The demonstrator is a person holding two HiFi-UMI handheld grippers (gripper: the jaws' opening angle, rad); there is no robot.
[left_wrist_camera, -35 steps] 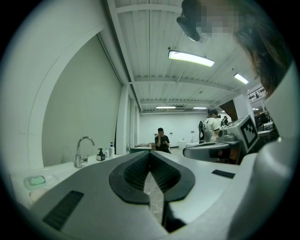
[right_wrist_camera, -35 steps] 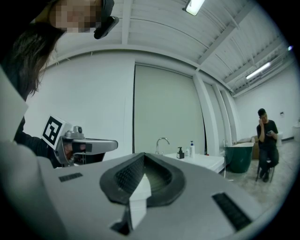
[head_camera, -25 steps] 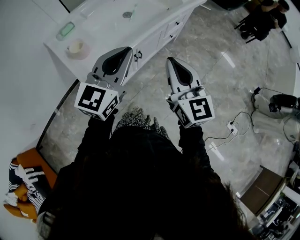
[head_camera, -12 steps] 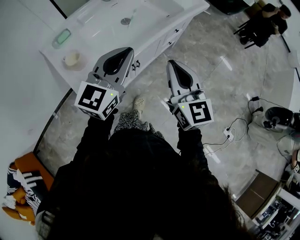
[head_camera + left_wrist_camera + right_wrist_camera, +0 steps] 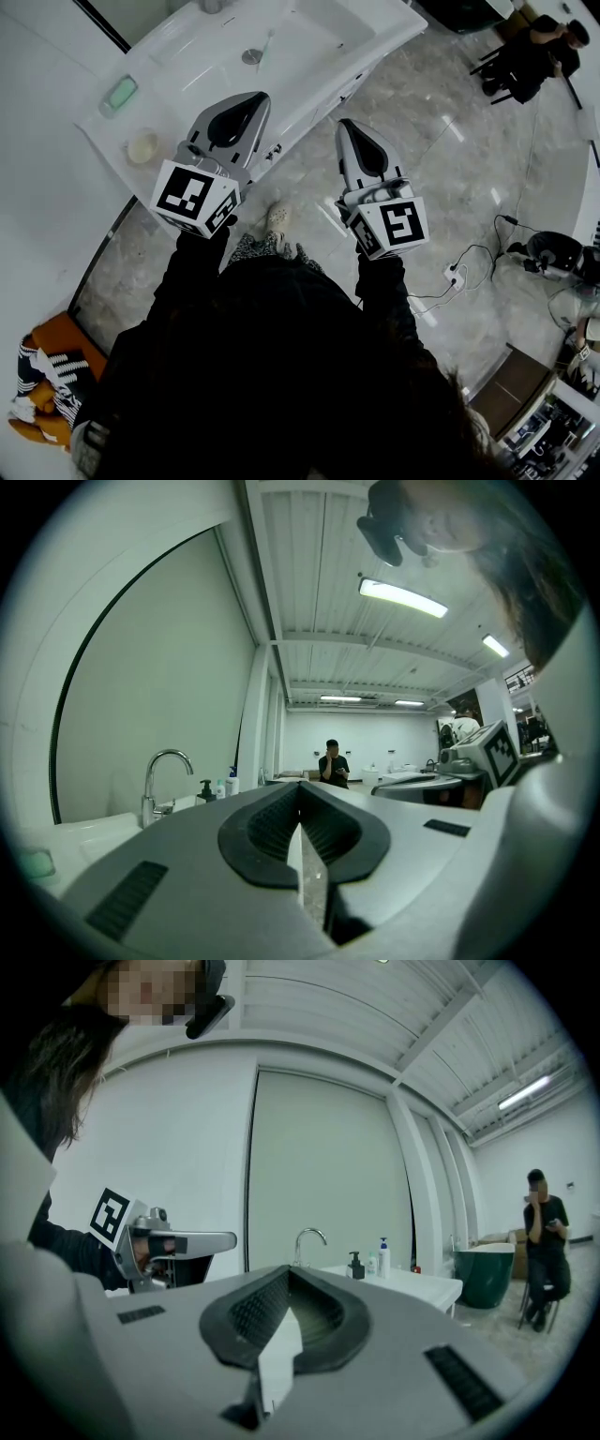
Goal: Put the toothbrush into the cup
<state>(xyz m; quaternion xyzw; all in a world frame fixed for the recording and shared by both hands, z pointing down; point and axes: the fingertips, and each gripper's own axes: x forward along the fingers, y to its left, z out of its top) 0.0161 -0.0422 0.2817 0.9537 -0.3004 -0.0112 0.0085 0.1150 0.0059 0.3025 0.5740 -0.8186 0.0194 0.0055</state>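
Observation:
A thin pale-green toothbrush [image 5: 265,43] lies in the white basin next to the drain [image 5: 251,56]. A pale round cup [image 5: 142,147] stands on the left end of the white vanity top [image 5: 187,70]. My left gripper [image 5: 257,97] is held level over the vanity's front edge, shut and empty, right of the cup. My right gripper [image 5: 343,123] is shut and empty above the floor in front of the vanity. In the gripper views both sets of jaws [image 5: 300,786] [image 5: 286,1270] meet with nothing between them.
A green soap dish [image 5: 119,94] sits at the counter's back left. A chrome faucet [image 5: 161,780] and pump bottles [image 5: 357,1265] stand behind the basin. A seated person [image 5: 530,52] is far right; cables and a power strip [image 5: 452,275] lie on the marble floor.
The person has stepped toward the vanity: the basin, cup and soap dish have slid down and closer in the head view. Both grippers went along, still shut and side by side.

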